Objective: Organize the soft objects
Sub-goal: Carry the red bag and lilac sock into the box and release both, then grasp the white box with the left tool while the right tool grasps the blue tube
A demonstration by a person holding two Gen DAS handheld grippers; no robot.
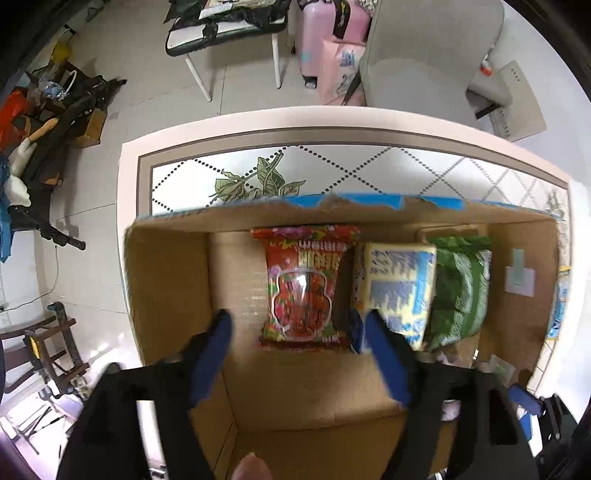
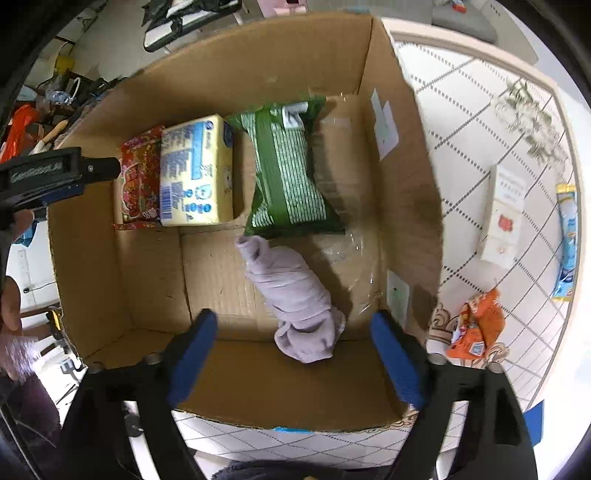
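Note:
An open cardboard box (image 1: pixel 166 280) (image 2: pixel 406 177) stands on the patterned table. Inside lie a red snack pack (image 1: pixel 304 284) (image 2: pixel 138 181), a yellow and blue tissue pack (image 1: pixel 397 288) (image 2: pixel 195 173), a green bag (image 1: pixel 460 288) (image 2: pixel 288 170) and a rolled lilac cloth (image 2: pixel 295 291). My left gripper (image 1: pixel 295 328) is open and empty, just above the near end of the red pack. My right gripper (image 2: pixel 291 332) is open and empty, its fingers either side of the near end of the cloth roll. The left gripper's body (image 2: pixel 48 173) shows at the box's left rim in the right wrist view.
On the table (image 2: pixel 461 110) right of the box lie a white carton (image 2: pixel 504 214), a blue sachet (image 2: pixel 569 240) and an orange packet (image 2: pixel 478 328). Beyond the table stand a chair (image 1: pixel 229 29), a pink suitcase (image 1: pixel 332 48) and floor clutter (image 1: pixel 48 122).

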